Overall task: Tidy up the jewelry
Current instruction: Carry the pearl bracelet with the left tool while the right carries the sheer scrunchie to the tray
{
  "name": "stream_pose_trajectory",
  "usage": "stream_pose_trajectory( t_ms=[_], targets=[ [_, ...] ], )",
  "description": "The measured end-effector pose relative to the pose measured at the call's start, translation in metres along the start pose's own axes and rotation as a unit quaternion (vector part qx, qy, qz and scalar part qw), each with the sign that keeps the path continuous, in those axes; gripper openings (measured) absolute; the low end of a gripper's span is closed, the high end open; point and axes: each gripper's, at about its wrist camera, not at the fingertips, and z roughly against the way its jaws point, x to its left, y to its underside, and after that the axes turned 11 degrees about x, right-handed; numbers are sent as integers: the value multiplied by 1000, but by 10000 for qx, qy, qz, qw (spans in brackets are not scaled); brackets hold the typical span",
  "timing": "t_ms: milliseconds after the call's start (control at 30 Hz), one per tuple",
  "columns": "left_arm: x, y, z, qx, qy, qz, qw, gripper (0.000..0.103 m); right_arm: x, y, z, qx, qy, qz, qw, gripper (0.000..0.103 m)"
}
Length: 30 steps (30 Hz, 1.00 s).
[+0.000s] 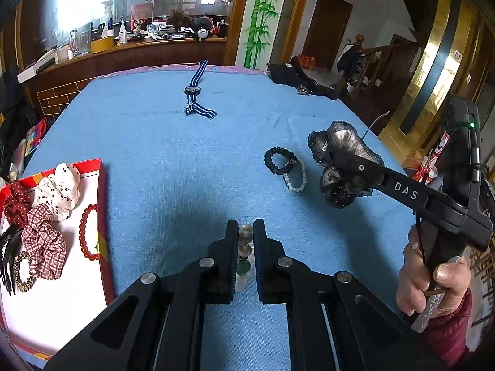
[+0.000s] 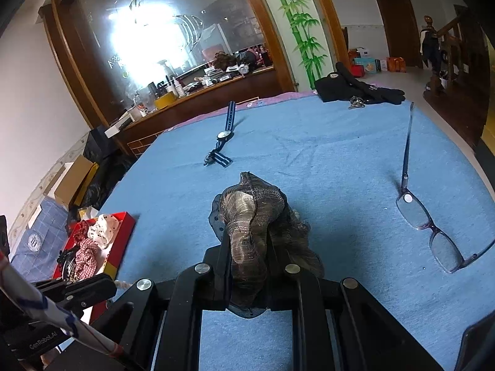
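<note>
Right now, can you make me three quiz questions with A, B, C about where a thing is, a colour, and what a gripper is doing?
1. Where does the watch lie?
A. in the red box
B. on the blue cloth
C. on the glasses

2. What colour is the bead bracelet in the red box?
A. red
B. yellow
C. purple

3. What is the right gripper doing?
A. standing open and empty
B. shut on the glasses
C. shut on a dark scrunchie

Answers:
1 B, the watch sits far out on the blue cloth.
2 A, its beads are red against the box's white floor.
3 C, the dark scrunchie is pinched between its fingers; the glasses lie apart.
</note>
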Motion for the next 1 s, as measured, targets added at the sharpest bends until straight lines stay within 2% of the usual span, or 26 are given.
stream_pose_trajectory(
  t_ms=[333, 567, 800, 1000],
  targets=[
    [0, 3, -2, -49, -178, -17, 9998, 9, 12, 5, 2, -24, 62, 198, 9998, 16],
    [8, 10, 7, -118, -124, 3, 9999, 9, 21, 18, 6, 7, 73, 218, 9997, 16],
    [19, 22, 26, -234, -23, -11, 9997, 9, 30, 50, 30, -184, -375, -104, 9991, 16],
    [39, 33, 51, -431, 49, 107, 9990, 9, 68, 65, 32, -54, -661, 138, 9977, 16]
  ],
)
